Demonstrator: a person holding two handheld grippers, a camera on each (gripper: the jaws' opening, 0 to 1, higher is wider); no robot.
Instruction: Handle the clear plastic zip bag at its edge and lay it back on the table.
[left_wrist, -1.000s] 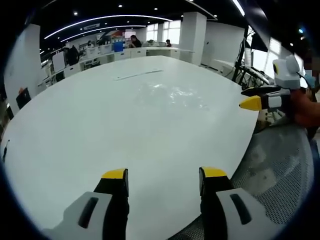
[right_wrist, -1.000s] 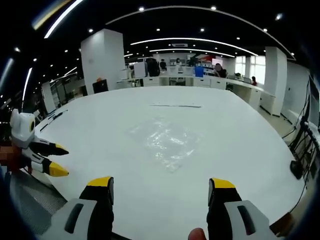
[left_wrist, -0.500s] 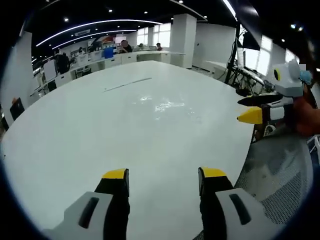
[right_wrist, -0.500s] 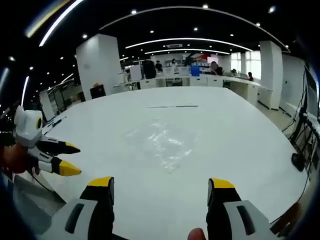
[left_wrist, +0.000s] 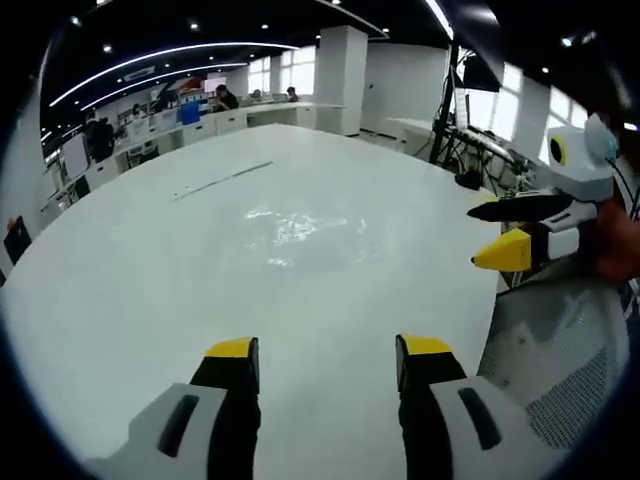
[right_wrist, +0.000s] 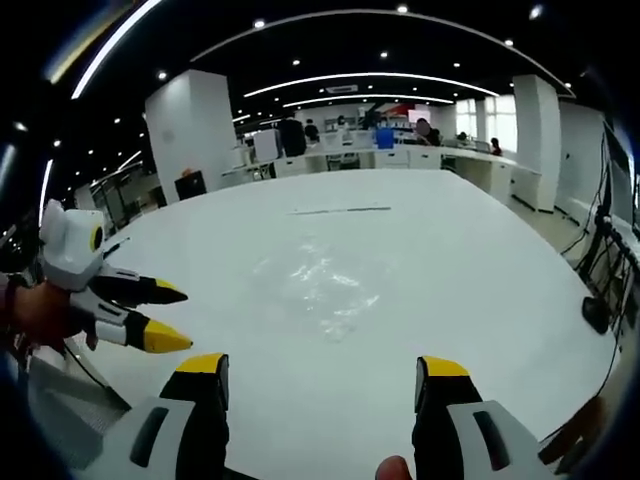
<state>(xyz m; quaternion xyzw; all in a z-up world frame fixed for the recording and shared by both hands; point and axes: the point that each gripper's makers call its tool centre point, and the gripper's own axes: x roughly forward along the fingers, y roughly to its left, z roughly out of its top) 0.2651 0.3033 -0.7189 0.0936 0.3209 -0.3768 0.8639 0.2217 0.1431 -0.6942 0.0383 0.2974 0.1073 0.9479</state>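
The clear plastic zip bag (right_wrist: 322, 285) lies flat and crinkled on the white table (right_wrist: 470, 300), some way beyond my right gripper (right_wrist: 322, 375), which is open and holds nothing. In the left gripper view the same bag (left_wrist: 300, 228) shows as a glossy patch past my open left gripper (left_wrist: 318, 352). The right gripper (left_wrist: 502, 232) enters that view from the right, at the table's edge. The left gripper (right_wrist: 165, 315) enters the right gripper view from the left, jaws apart, held by a hand.
A long thin strip (right_wrist: 340, 210) lies on the table beyond the bag. A grey mesh chair seat (left_wrist: 560, 350) sits beside the table's edge. Desks, pillars and people stand far behind. Dark cables (right_wrist: 600, 290) hang at the right.
Both cameras have swung a little, so each view has shifted. In the right gripper view the left gripper has come further in toward the table. The bag has not moved.
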